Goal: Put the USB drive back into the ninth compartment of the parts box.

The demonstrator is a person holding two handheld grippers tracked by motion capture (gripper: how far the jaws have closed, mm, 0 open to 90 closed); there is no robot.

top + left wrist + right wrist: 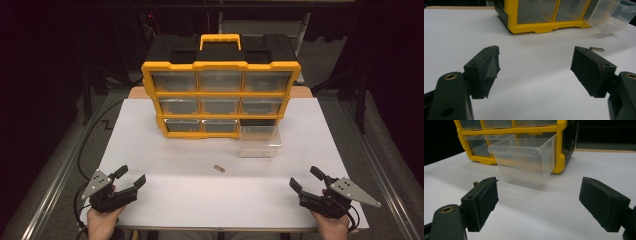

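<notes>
Where it lies flat, small metal piece (219,169) points left-right.

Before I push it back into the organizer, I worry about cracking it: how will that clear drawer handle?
The clear drawer looks thin-walled, see-through plastic and seems empty, so probably light and a bit flexible under the fingers. Smooth sides may slip, so grip gently. It sits flat on the white table, half out of the yellow organizer, so it should slide rather than tip.
</notes>
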